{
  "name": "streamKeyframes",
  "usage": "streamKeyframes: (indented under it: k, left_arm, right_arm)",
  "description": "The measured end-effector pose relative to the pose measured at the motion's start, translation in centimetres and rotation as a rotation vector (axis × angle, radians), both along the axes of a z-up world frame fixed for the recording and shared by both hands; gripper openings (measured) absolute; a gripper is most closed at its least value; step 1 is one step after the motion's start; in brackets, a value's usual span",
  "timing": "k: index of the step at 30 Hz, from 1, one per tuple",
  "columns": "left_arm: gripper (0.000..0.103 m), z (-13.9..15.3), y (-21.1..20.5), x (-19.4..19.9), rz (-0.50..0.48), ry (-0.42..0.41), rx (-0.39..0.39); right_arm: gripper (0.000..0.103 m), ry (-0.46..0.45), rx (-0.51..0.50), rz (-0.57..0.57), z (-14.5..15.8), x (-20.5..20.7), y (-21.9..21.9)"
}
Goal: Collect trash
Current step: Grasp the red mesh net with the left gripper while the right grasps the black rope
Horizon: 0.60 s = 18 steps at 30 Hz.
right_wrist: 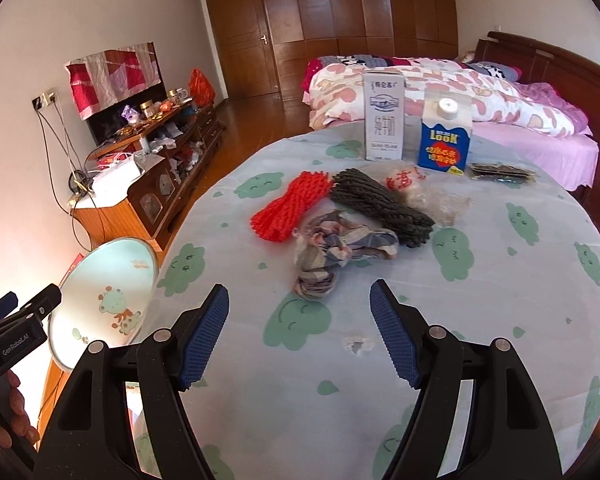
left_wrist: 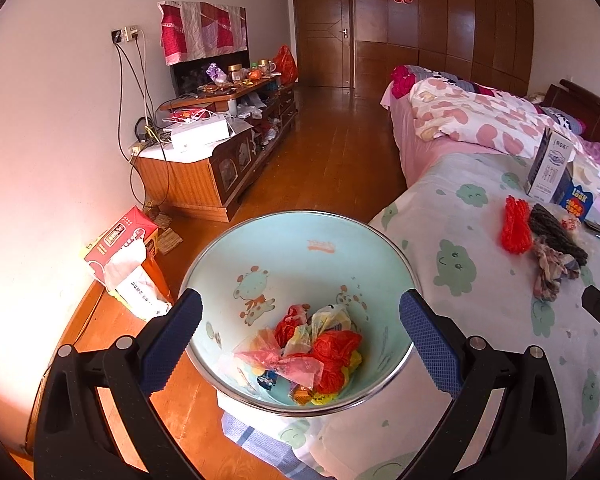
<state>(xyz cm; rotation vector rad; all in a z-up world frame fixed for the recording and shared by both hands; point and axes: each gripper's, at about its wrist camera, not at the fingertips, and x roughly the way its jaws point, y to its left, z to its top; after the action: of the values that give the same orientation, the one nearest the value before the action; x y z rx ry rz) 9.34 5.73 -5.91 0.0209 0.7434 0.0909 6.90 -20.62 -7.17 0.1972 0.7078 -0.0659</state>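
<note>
From the left wrist we see our left gripper [left_wrist: 300,340] spread wide and empty over the trash bin [left_wrist: 260,248] — crumpled wrappers [left_wrist: 312,354] inside. From the right wrist, our right gripper [right_wrist: 300,332] hangs open, empty, before the rag [right_wrist: 332,252] on the table [right_wrist: 500,320].

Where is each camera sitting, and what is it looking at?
Left wrist: on the left claw, open, looking down into the trash bin; the right claw's tip shows.
Right wrist: on the right claw, open, facing the table; the left claw and a hand show.
Both see the bin, red net and cartons.
</note>
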Motion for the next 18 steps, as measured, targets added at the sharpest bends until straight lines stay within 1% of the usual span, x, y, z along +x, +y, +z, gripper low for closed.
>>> streamKeyframes:
  k: [7, 12, 16, 18]
  left_arm:
    - [0.097, -0.9, -2.4, -0.3, -0.074, 0.026, -0.016]
    - [0.097, -1.9, -4.6, -0.2, -0.125, 0.056, -0.004]
    - [0.096, -2.6, -5.9, 0.1, -0.159, 0.081, -0.008]
    - [0.096, -2.9, -6.6, 0.3, -0.171, 0.085, -0.008]
  right_arm:
    - [0.072, 0.016, -0.01, -0.09, -0.8, -1.6, -4.5]
    - [0.071, 0.034, 0.003, -0.149, -1.9, -2.3, -7.9]
    - [0.064, 0.049, 0.027, -0.176, -2.4, -2.4, -10.1]
    - [0.058, 0.05, 0.035, -0.174, -2.5, -2.3, -10.7]
